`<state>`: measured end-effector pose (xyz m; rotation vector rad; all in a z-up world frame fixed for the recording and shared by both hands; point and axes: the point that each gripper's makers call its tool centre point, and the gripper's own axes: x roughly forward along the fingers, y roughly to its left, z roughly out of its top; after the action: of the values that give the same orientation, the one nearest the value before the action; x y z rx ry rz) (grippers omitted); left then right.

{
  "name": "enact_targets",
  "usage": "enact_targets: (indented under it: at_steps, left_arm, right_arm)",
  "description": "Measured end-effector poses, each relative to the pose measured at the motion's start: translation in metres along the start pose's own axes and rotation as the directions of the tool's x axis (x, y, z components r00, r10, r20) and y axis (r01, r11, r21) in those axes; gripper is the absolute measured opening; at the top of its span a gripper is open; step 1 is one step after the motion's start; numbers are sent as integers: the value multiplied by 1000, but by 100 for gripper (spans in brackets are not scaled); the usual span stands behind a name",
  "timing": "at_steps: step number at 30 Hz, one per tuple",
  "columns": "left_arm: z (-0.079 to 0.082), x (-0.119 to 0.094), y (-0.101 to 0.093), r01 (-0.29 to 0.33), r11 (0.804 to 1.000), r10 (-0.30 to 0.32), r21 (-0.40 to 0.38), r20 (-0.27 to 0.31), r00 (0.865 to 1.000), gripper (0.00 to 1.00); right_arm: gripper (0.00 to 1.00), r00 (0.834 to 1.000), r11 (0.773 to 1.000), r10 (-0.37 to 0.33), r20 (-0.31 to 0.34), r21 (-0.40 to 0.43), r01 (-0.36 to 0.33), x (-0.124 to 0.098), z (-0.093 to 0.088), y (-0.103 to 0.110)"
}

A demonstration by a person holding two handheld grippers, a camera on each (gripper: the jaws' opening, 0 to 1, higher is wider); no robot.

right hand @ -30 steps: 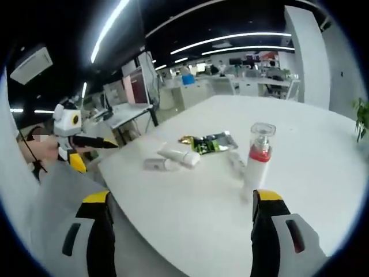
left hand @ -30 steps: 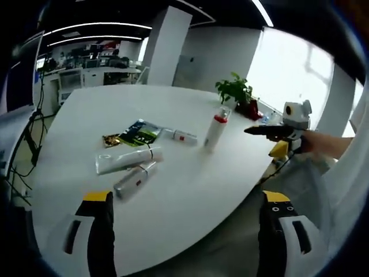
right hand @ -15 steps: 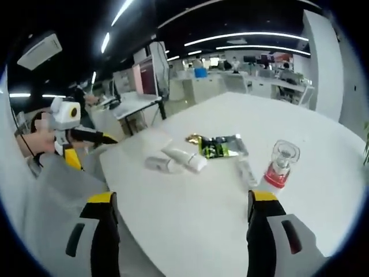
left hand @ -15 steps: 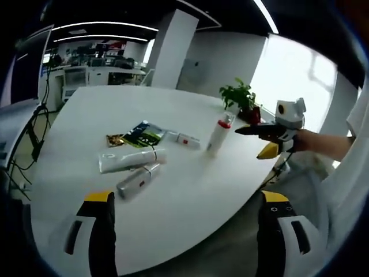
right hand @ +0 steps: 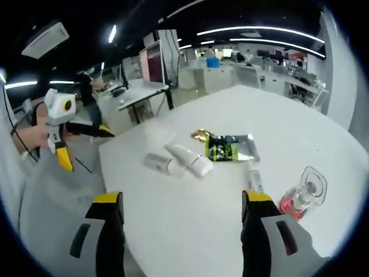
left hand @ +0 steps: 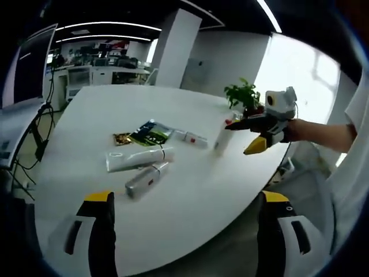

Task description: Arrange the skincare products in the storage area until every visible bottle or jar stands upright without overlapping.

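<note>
A bottle [left hand: 222,134] with a red band stands upright on the white table [left hand: 81,115]. Lying flat near it are a big white tube [left hand: 138,158], a smaller tube [left hand: 144,180] with a red label, a thin little tube [left hand: 190,138] and a green sachet [left hand: 149,133]. My right gripper [left hand: 230,127], held by a hand, hovers right at the bottle's top, hiding part of it. In the right gripper view the bottle [right hand: 302,199] shows from above, just outside the right jaw of my open right gripper [right hand: 183,199]. My left gripper [left hand: 187,197] is open, back from the table's edge.
A potted plant [left hand: 243,95] stands at the table's far rim beyond the bottle. In the right gripper view, my left gripper [right hand: 86,130] hangs off the table's left edge, with office desks [right hand: 138,92] behind it. The table's near edge [left hand: 190,236] curves past my left jaws.
My right gripper has moved in from the table's edge to just over the upright bottle, which has slid low and right in its view. The lying tubes and sachet have not moved.
</note>
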<state>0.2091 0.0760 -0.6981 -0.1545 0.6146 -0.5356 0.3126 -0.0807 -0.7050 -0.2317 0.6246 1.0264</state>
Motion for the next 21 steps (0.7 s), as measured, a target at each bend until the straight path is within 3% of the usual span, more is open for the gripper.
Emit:
enact_targets:
  at_steps: [14, 21]
  left_arm:
    - [-3, 3, 6, 7, 1000, -7, -27, 2, 1000, 95]
    - [-5, 3, 10, 6, 1000, -6, -31, 3, 1000, 94]
  right_arm:
    - [74, 991, 992, 51, -123, -105, -64, 41, 13, 10]
    - [73, 971, 978, 75, -229, -172, -116, 67, 19, 15]
